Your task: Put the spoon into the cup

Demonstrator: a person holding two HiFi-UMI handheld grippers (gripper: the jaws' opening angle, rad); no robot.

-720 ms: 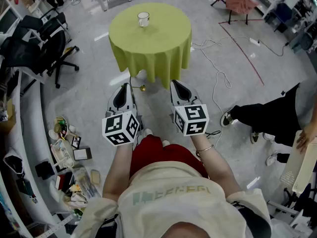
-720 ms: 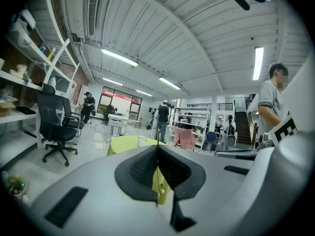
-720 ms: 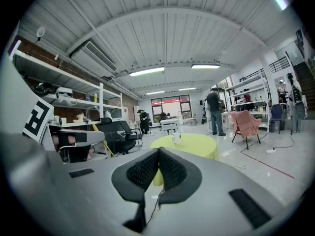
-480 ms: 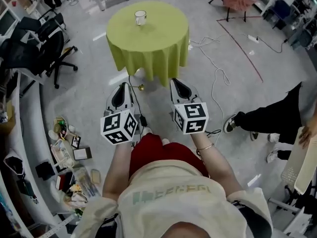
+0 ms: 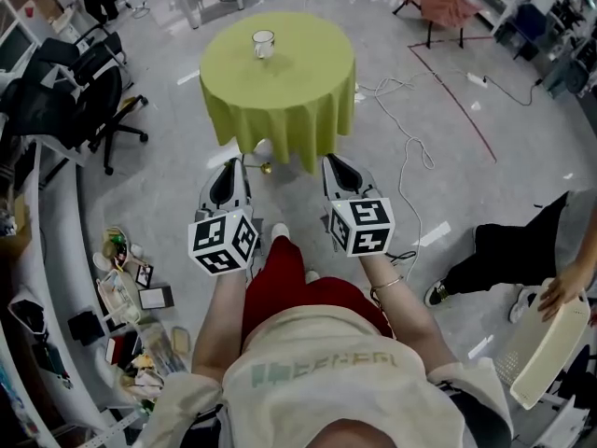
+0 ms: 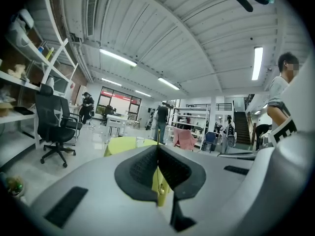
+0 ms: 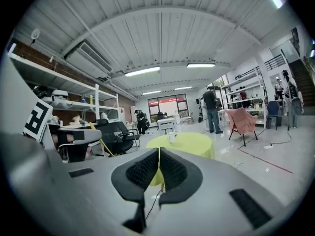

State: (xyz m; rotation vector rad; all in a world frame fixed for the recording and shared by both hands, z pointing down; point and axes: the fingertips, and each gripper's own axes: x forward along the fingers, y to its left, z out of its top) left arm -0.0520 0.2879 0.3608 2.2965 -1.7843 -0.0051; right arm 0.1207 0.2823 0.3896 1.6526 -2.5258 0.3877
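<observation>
While 1 cup (image 5: 264, 43) tops 1 table (image 5: 284, 82), L hand-held gripper (image 5: 237, 162) & R hand-held gripper (image 5: 329, 161) are closed, empty.

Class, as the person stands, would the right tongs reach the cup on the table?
Probably not: floor separates the right tongs from the table, and the cup stands toward its far side. Step closer first.

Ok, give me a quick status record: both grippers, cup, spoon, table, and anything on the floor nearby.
left gripper: jaws together, nothing held
right gripper: jaws together, nothing held
cup: upright on the table, toward its far side
table: round, yellow-green cloth, ahead of both grippers, not yet reached
spoon: not visible in any view
floor: white cable lying to the right of the table
</observation>
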